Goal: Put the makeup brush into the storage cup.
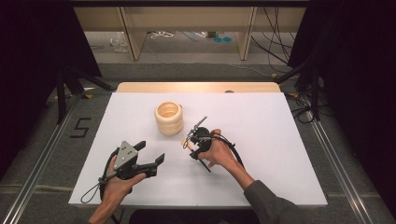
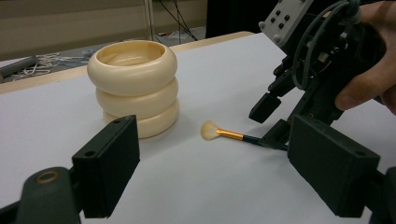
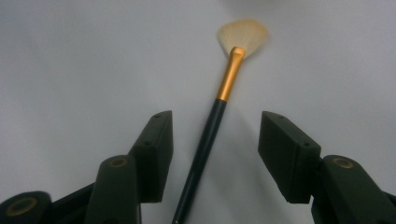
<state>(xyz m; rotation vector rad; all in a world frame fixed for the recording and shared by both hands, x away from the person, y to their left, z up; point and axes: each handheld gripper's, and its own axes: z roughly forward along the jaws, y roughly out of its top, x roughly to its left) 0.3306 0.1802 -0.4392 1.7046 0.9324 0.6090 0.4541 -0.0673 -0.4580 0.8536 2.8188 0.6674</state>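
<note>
At the left edge of the high view, dark curtain [image 1: 32, 42] hangs over a grey carpeted floor [image 1: 56, 135], where a "5" is marked in black tape [image 1: 80, 127] beside a metal floor rail [image 1: 42, 154]. A black stand's legs [image 1: 65, 91] rest there too.

The white tabletop [image 1: 261, 154] covers nearly the whole table, leaving a strip of pale wood [image 1: 196, 87] bare along the far edge. Over the table's near left part, the left gripper [image 1: 152, 156] is held in the person's left hand [image 1: 119, 184], its jaws spread wide with nothing between them; in the left gripper view they stand well apart and frame the scene ahead.

Near the middle of the table, toward its far side, stands a cream ribbed holder [image 1: 168, 118], shaped like three stacked rings, upright and open at the top. Just to its right and nearer the person, a fan brush [image 2: 229, 134] lies flat on the white surface, its pale bristles toward the holder, then a gold ferrule and a dark handle.

The right gripper [image 3: 215, 154], in the right hand [image 1: 222, 151], points down over that handle. Its jaws stand partway open on either side of the handle, with clear gaps on both sides, so the brush is not gripped.

Beyond the table stand wooden table legs [image 1: 133, 32] with loose cables [image 1: 275, 37] on the floor; more dark curtain [image 1: 359, 56] and a second rail [image 1: 336, 158] close the right side.
</note>
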